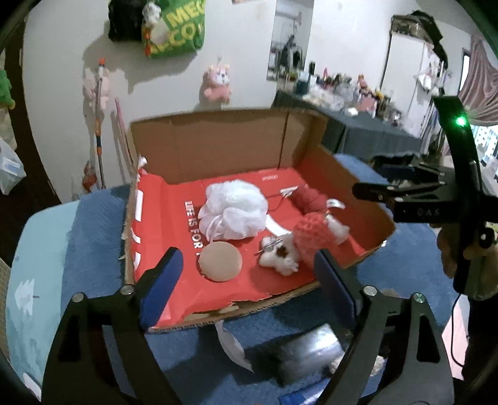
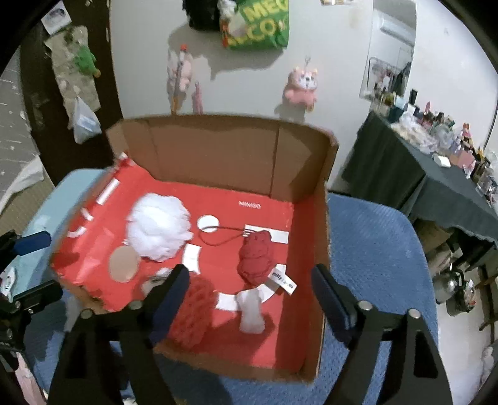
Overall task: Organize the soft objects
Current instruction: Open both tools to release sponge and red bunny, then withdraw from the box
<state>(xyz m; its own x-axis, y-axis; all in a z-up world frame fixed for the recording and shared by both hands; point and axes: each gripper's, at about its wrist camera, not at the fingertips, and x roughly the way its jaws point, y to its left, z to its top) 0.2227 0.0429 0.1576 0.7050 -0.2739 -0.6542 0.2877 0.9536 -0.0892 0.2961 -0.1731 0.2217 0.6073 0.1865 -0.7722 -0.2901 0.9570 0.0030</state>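
Observation:
An open cardboard box [image 1: 218, 137] [image 2: 218, 155] with a red lining holds the soft things. Inside lie a white mesh bath pouf [image 1: 233, 208] [image 2: 158, 230], a round beige puff [image 1: 220, 261] [image 2: 123, 263], a white plush toy in a red knitted garment [image 1: 308, 240] [image 2: 193, 314], and a dark red plush [image 1: 308, 199] [image 2: 255, 258] with a tag. My left gripper [image 1: 249, 254] hangs open above the box's near edge, nothing between its fingers. My right gripper [image 2: 250, 271] is open above the near right corner, also empty; it shows at the right of the left wrist view.
The box rests on a blue fuzzy mat [image 1: 93, 224] [image 2: 373, 249]. A silvery packet [image 1: 305, 352] lies on the mat in front of the box. A dark-clothed table [image 2: 420, 174] crowded with small items stands at the right. A pink plush [image 2: 300, 85] and a green bag [image 2: 258, 25] hang on the wall.

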